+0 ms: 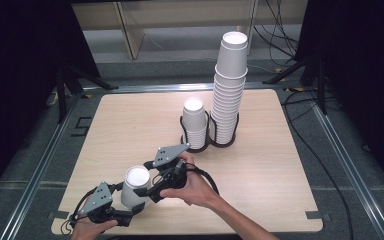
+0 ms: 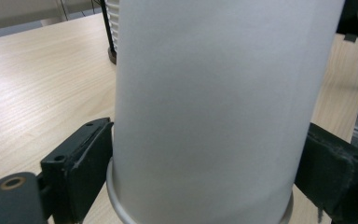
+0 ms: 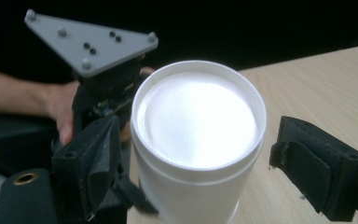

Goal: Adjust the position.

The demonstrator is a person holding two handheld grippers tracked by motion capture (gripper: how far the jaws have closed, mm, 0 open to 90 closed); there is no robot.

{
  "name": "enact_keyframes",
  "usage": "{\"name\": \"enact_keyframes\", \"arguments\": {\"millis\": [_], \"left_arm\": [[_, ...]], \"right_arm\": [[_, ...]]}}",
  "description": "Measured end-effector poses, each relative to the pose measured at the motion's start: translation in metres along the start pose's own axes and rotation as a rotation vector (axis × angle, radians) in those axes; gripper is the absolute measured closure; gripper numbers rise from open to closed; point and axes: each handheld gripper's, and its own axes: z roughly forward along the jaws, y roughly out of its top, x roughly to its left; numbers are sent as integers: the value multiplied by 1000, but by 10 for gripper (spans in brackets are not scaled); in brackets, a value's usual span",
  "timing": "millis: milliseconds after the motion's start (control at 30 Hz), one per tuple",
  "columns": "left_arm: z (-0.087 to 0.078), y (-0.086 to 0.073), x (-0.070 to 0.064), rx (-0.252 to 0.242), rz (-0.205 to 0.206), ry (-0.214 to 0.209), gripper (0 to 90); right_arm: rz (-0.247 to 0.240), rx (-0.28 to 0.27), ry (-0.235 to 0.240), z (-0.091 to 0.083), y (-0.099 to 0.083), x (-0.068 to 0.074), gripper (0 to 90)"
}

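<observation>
Paper cup (image 1: 136, 186), where was it when you paused? (desk partner)

Upside down near the front left corner of the counter (image 1: 130, 120), well apart from the short cup stack (image 1: 195, 125) and the tall cup stack (image 1: 228, 85) in their black wire holder. (me)

And the tongs? (desk partner)

My left tongs (image 1: 132, 206) were pinching the cup low down by its rolled rim. In the left gripper view both jaws pressed against the white wall (image 2: 205, 107). My right tongs (image 3: 205, 165) were spread around the upturned base. The one jaw sat just beside the wall and the other stood clear of it, so nothing was gripped up there yet. (me)

What did the step call for, then? (desk partner)

I judged it was closing the right tongs on the top. A ledge ran round just under the base in the right gripper view (image 3: 198, 126). It might have been a second cup nested over the first, but I could not be sure. I wanted to centre the right jaws first so both met the wall together. Then I meant to close softly, because thin paper buckles. The left grip had to stay low and steady while any pull went straight up along the cup's axis. A sideways tug would have tipped it or dragged it across the counter. (me)
</observation>
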Motion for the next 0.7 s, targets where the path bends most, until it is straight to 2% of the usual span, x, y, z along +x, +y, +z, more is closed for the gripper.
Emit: {"name": "enact_keyframes", "arguments": {"millis": [33,67,100,133,200,233,267,367,400,433,467,500,533,567,600,700], "left_arm": [[0,1,-1,30,15,6,113],[2,0,-3,28,23,2,115],[2,0,-3,28,23,2,115],[2,0,-4,57,29,-4,116],[3,0,-4,98,61,4,117],[4,-1,-6,86,35,-4,118],[4,-1,-6,86,35,-4,119],[5,0,-7,132,61,-11,123],[5,0,-7,132,61,-11,123],[5,1,-8,142,67,-15,123],[4,2,-10,159,79,-16,125],[4,2,-10,159,79,-16,125],[5,3,-10,162,83,-21,126],[5,3,-12,176,100,-27,126],[5,3,-13,177,99,-27,126],[6,2,-14,183,104,-30,127]], "right_arm": [[-10,18,3,-1,1,0,156],[-40,67,-7,-3,4,-1,156],[-40,67,-7,-3,4,-1,156],[-56,103,3,-5,7,-2,156],[-81,137,12,-6,11,-1,157],[-93,153,11,-7,12,0,158],[-93,153,11,-7,12,0,158],[-135,213,25,-6,16,3,158],[-135,213,25,-6,16,3,158],[-90,238,23,-6,16,6,158],[-144,242,34,-4,18,4,158],[-149,254,47,-3,18,3,158],[-100,286,51,-4,17,7,159],[-137,287,59,-1,17,5,159],[-165,296,68,1,16,5,159],[-182,318,72,4,15,6,159]]}}
